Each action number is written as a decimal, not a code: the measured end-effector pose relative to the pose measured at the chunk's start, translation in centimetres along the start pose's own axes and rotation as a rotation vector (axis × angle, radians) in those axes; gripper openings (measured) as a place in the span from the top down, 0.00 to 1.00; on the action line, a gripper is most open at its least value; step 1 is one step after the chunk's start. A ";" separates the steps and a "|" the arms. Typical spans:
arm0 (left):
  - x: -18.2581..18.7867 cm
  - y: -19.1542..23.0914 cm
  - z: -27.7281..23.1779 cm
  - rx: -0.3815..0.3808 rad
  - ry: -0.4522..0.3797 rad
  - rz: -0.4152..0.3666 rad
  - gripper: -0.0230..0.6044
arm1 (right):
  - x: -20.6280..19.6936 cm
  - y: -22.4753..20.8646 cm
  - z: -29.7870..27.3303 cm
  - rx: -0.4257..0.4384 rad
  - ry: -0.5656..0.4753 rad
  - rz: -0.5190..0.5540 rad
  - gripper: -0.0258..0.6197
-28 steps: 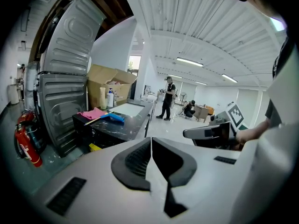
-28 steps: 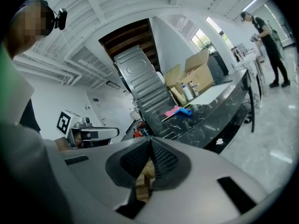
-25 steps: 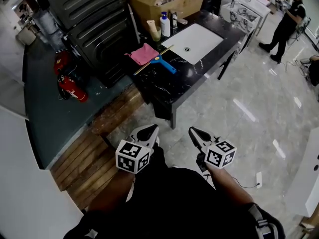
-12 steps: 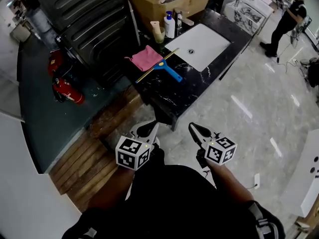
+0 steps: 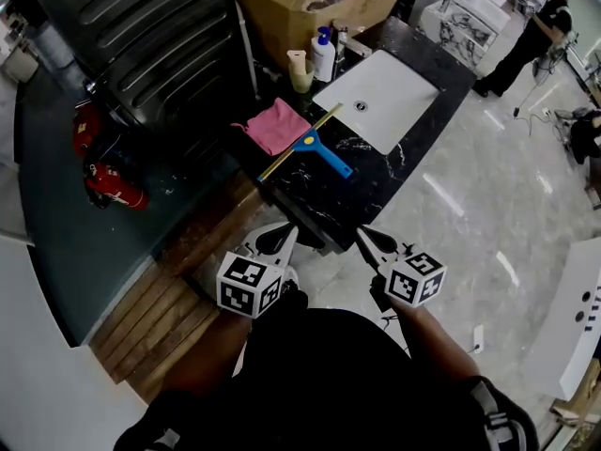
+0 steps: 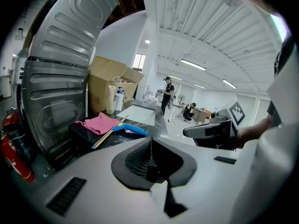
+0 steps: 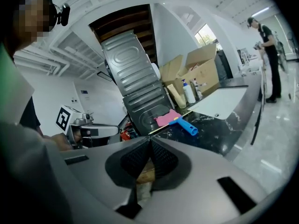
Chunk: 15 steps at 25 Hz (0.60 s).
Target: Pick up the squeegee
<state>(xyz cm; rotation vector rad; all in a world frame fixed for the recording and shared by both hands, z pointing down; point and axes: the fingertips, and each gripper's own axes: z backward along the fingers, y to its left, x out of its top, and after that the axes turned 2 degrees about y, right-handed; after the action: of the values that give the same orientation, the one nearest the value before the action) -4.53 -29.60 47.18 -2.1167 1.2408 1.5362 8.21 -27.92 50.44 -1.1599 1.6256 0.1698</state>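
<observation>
The blue-handled squeegee with a long yellow-edged blade [image 5: 313, 145] lies on the black marble tabletop [image 5: 362, 195] at twelve o'clock from both grippers, just beside a pink cloth [image 5: 276, 125] at its ten o'clock, well apart from the left gripper [image 5: 285, 235] and right gripper [image 5: 364, 239] — each with jaws pressed together on nothing.

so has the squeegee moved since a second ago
No. The squeegee lies on the black counter just as before, its blade at the edge of the pink cloth, beside the white sink; only the view has shifted.
</observation>
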 end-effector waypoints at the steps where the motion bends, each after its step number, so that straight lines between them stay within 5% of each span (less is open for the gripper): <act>1: 0.4 0.5 -0.2 -0.007 -0.004 -0.001 0.93 | 0.3 -0.1 -0.6 -0.008 0.007 0.013 0.95; 15: 3.3 8.2 -3.3 -0.060 0.012 -0.031 0.93 | 4.8 -3.3 -8.2 -0.151 0.064 0.178 0.95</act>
<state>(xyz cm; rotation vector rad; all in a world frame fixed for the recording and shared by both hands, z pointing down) -8.22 -38.27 47.91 -2.1748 1.1745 1.5686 5.41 -37.53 51.36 -1.1429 1.7977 0.3782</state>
